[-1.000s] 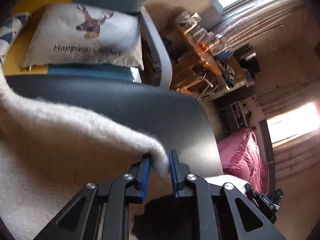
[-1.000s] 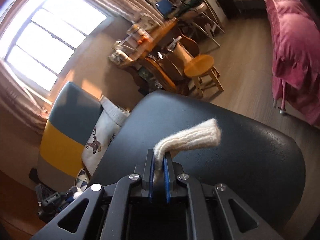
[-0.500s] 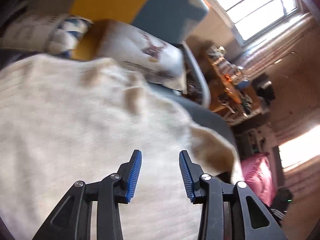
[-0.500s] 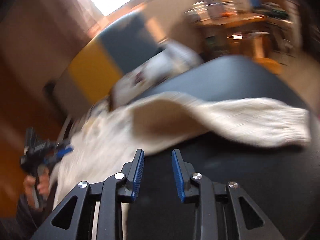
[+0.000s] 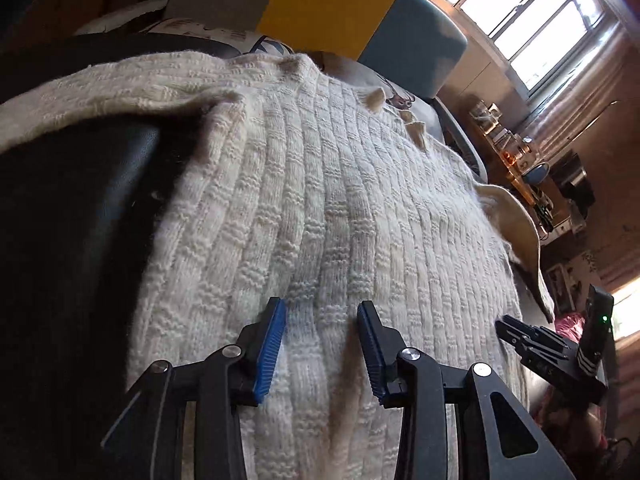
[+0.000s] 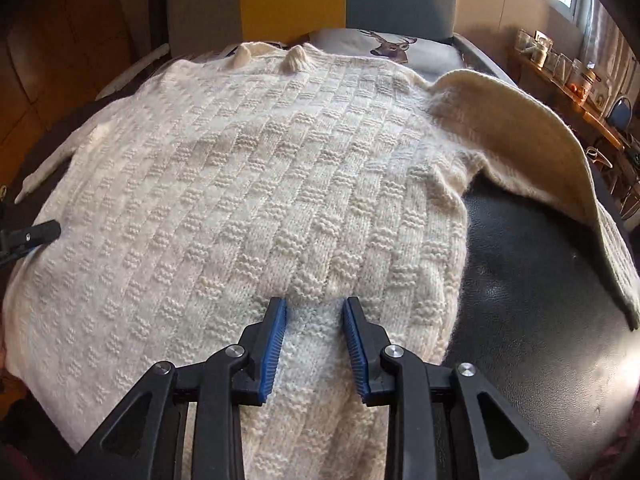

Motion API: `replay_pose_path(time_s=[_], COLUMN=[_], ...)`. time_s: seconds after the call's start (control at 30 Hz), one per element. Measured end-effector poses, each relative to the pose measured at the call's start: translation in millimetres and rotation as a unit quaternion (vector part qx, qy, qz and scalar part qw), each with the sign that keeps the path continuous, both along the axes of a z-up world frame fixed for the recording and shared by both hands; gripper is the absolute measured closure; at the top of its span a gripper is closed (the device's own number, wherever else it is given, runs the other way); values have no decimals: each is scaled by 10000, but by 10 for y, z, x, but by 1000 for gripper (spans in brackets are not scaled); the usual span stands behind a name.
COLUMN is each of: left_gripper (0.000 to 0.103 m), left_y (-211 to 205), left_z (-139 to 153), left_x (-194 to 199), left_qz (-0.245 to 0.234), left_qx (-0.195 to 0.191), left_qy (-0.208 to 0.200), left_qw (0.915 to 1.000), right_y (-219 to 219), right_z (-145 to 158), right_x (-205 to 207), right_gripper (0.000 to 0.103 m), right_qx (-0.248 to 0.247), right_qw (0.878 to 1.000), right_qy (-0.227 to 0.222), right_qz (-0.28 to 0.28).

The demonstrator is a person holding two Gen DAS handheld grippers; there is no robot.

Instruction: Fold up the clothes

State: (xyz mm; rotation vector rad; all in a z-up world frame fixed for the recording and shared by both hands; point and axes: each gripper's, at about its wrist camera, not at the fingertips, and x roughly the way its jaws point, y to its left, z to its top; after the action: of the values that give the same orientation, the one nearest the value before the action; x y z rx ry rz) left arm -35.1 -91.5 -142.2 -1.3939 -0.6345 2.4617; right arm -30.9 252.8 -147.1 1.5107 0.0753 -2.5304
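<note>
Left wrist view: the left gripper (image 5: 322, 312) is spread wide over the cream sweater (image 5: 340, 184), which lies flat on a black table (image 5: 72, 208) — nothing between its 2 fingers but knit. Right wrist view: the right gripper (image 6: 314, 310) is also spread, poised over the sweater's (image 6: 248, 184) lower edge — 1 sleeve (image 6: 532, 152) trails across the table (image 6: 540, 320).

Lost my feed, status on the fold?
Left gripper and right gripper open, empty. Cream knit sweater flat on black padded table, sleeves spread. Nothing obstructing.

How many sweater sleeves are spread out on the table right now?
2. One sleeve lies out to the sweater's right on the black table; the other sleeve stretches left. Cuffs partly out of view.
</note>
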Motion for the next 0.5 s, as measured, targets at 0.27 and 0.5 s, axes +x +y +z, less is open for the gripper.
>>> replay_pose_path(time_s=[0.27,0.5], left_gripper=[62,52], left_y=[-700,-348], left_z=[334,429], left_x=[161,-565], left_qz=[861,425], left_qx=[685,585], left_qy=[135,90], left_qw=[9938,9973], right_y=[-177,-1039], right_z=[367,548], right_x=[-217,-457], right_gripper=[72,72], right_qx=[54,-779], right_qw=[9997,9887], right_qy=[-139,-9], right_qz=[168,1277])
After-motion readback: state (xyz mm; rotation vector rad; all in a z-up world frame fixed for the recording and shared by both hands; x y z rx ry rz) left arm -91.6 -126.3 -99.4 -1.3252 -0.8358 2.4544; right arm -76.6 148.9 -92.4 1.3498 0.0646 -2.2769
